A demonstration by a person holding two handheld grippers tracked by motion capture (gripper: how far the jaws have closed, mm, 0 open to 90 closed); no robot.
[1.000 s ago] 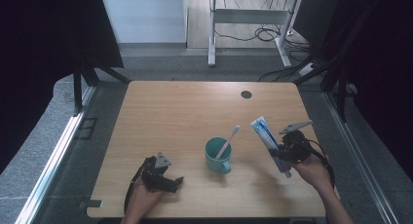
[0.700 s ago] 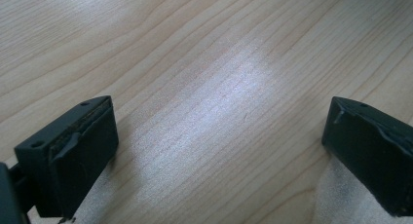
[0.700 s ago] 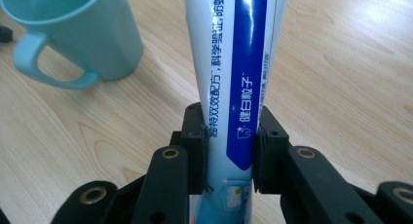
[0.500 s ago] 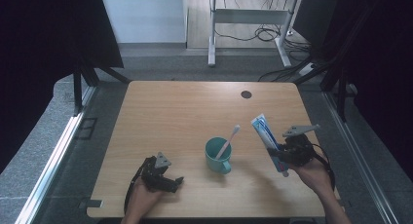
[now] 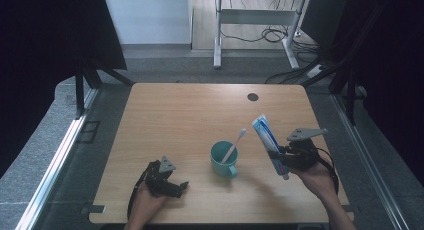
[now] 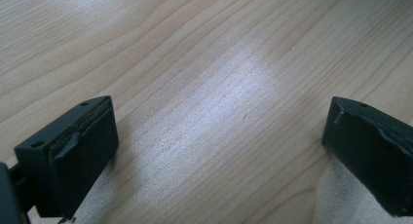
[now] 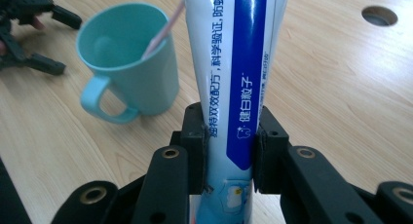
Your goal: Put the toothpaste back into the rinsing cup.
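A teal mug stands near the middle front of the wooden table, with a toothbrush leaning in it. To its right my right gripper is shut on a blue and white toothpaste tube, held above the table with its flat end up and tilted left. My left gripper rests on the table at the front left, open, with only bare wood between its jaws.
A round cable hole sits in the table's far right part. Beyond the far edge stands a white desk frame with cables on the floor. Dark curtains hang on both sides.
My right hand has lifted the toothpaste tube slightly and drawn it a little toward the right front. The left gripper, the mug and the toothbrush have not moved.
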